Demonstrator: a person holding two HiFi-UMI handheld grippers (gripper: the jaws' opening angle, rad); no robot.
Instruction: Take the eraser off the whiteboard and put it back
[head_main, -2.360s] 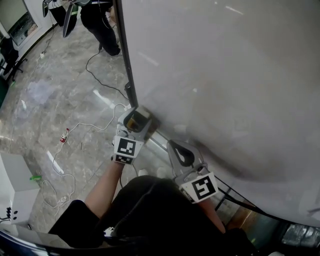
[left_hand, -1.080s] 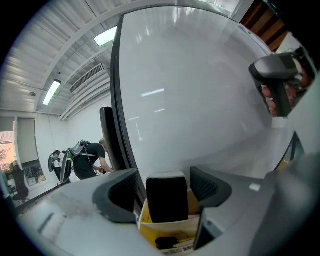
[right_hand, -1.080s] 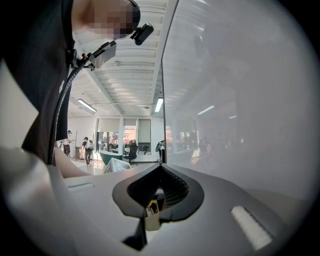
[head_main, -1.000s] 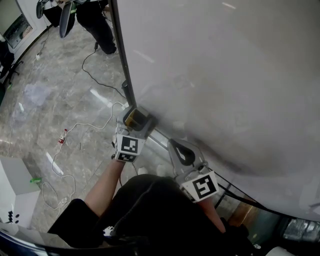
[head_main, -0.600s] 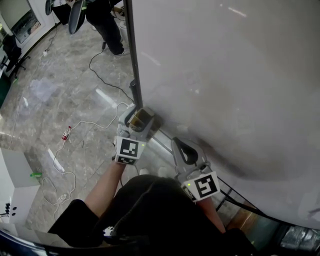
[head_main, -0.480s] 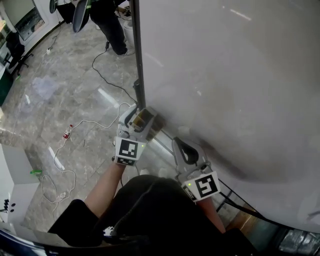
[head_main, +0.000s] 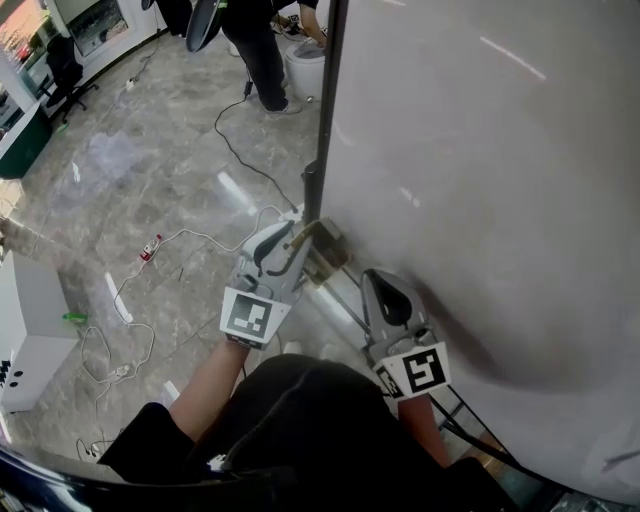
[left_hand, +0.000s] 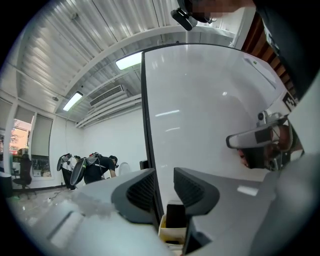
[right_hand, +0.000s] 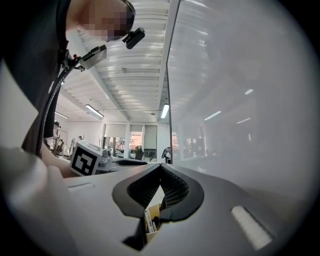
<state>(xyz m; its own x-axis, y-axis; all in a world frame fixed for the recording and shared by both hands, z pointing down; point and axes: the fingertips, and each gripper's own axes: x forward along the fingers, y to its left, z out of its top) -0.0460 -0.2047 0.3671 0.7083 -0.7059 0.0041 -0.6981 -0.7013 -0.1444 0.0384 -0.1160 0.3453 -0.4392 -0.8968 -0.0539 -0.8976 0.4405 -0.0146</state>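
The whiteboard (head_main: 480, 150) fills the right side, with a dark frame post (head_main: 325, 100) on its left edge. A tan eraser (head_main: 326, 258) sits at the board's lower left corner. My left gripper (head_main: 305, 238) points level at that corner and its jaws are closing. In the left gripper view the cream-and-black eraser (left_hand: 173, 223) shows low in the gap of the left gripper (left_hand: 164, 182); the pads do not visibly press on it. My right gripper (head_main: 382, 280) hangs beside the board, empty. The right gripper (right_hand: 161, 170) has its jaws shut, with the eraser (right_hand: 151, 220) showing beneath them.
White cables (head_main: 190, 240) trail over the marble floor, with a small red-capped bottle (head_main: 152, 248) among them. A person in black (head_main: 255, 40) stands at the back beyond the board. A white cabinet (head_main: 25, 320) is at the left. Stand rails run under the board.
My left gripper has risen along the board's left edge and its jaws have narrowed. The right gripper has stayed about where it was.
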